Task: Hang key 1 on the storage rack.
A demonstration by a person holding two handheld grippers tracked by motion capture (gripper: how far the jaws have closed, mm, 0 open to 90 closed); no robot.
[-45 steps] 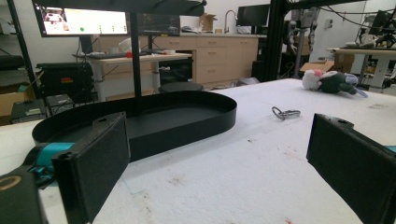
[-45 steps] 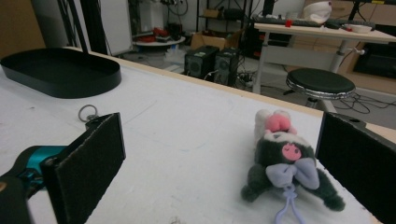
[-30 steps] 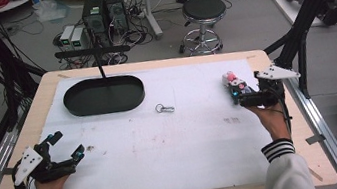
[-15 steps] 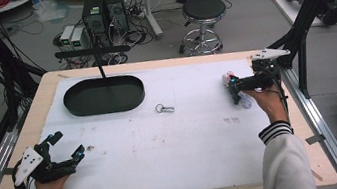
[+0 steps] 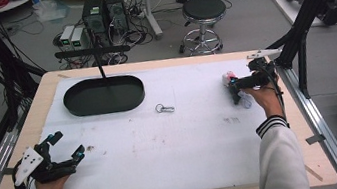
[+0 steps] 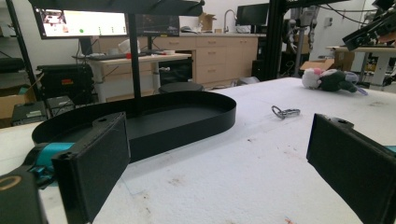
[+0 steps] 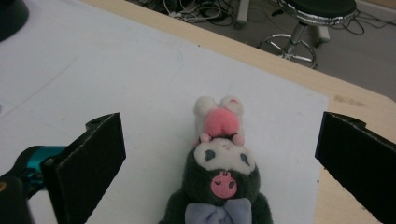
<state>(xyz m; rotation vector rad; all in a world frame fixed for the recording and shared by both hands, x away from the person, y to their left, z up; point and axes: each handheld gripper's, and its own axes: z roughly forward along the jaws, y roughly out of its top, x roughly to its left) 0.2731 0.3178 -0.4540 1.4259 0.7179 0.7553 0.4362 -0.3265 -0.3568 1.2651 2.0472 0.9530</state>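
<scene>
Between right tongs (image 7: 219, 158), plush (image 7: 219, 172) lengthwise, head outward.

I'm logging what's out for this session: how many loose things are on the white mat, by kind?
Black oval tray: 1
Metal key ring clip: 1
Plush toy: 1
Total: 3

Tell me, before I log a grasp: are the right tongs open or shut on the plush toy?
Open. The right tongs stand spread wide either side of the plush toy, neither touching it.
</scene>
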